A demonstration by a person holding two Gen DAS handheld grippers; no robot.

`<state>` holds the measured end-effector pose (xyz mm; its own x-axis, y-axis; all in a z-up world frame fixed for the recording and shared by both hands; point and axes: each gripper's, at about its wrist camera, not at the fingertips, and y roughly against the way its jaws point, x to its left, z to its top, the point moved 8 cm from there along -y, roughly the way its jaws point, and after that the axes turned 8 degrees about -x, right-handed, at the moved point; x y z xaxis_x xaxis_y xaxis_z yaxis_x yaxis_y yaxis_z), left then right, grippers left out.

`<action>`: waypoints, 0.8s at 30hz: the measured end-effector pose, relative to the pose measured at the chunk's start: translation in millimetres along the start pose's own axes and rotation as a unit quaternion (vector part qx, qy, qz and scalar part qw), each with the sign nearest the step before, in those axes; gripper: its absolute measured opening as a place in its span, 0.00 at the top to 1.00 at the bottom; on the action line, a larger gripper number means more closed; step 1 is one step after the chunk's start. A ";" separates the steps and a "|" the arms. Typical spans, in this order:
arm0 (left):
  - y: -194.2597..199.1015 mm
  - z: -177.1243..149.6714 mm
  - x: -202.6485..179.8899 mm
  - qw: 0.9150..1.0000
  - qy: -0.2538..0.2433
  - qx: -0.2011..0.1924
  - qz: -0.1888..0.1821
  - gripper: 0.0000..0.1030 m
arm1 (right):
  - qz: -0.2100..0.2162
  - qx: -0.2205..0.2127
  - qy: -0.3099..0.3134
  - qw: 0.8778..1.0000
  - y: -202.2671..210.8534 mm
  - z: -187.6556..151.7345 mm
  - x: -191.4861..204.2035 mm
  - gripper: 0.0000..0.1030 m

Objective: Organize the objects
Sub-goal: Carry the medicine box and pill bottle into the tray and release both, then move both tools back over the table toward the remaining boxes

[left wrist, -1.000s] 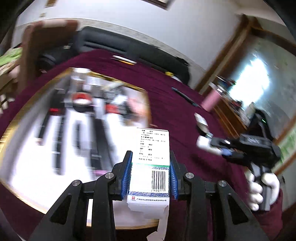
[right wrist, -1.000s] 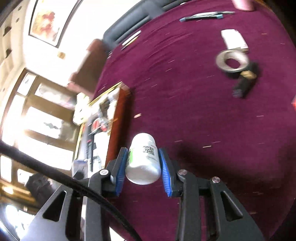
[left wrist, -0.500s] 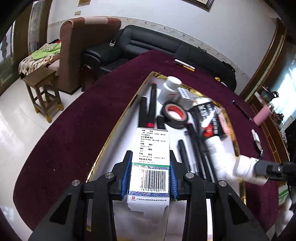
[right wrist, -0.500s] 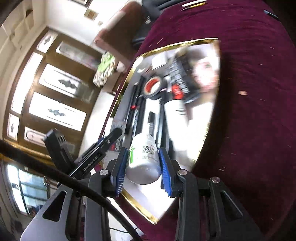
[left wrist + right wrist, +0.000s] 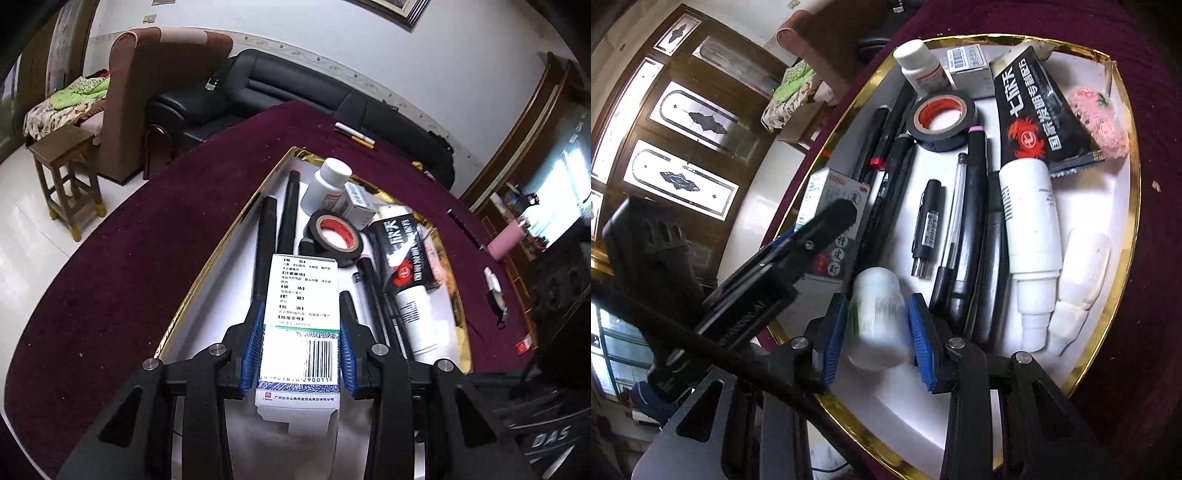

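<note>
Maroon cloth (image 5: pixel 122 266) covers the table, and a shallow white tray with a gold rim (image 5: pixel 1131 236) lies on it, with a black sofa (image 5: pixel 295 92) and a brown armchair (image 5: pixel 147 92) at the top of the left wrist view. Left gripper (image 5: pixel 301 350), at lower centre of its own view, pinches a white medicine box (image 5: pixel 301 317) between its blue pads, barcode face up, the box held over the near left part of the tray. In the right wrist view the same gripper enters from the lower left with the box (image 5: pixel 834 206) at the tray's left edge. Right gripper (image 5: pixel 877 332), at lower centre of its view, has a small white bottle (image 5: pixel 877 314) between its blue pads; the bottle is blurred, and whether the pads press on it cannot be told. It is over the near end of the tray. Beyond the grippers the tray holds several black pens and markers (image 5: pixel 975 229) laid lengthwise, a roll of black tape with a red core (image 5: pixel 942 118), a white capped bottle (image 5: pixel 921 66) and a small grey-white box (image 5: pixel 969 64) at the far end, a black-and-white tube with a red crab mark (image 5: pixel 1030 155), a white object just beside it at the right (image 5: pixel 1082 273), and a pink knitted item (image 5: pixel 1100 122) at the upper right. Two pens (image 5: pixel 354 134) lie on the cloth past the tray, and a pink cylinder (image 5: pixel 504 242) is at the right.
</note>
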<state>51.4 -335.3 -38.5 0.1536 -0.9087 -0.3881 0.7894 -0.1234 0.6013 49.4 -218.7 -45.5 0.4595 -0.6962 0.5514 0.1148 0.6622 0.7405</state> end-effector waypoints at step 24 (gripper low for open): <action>61.4 12.3 -42.0 0.994 0.050 -0.059 -0.080 0.29 | -0.199 -0.208 0.120 0.950 128.8 -3.0 -28.0 0.48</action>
<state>86.1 -309.6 23.4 0.0744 -0.8363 -0.5432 0.8722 -0.2095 0.4420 54.0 -113.1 33.3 0.4884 -0.8644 0.1194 0.6368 0.4465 0.6286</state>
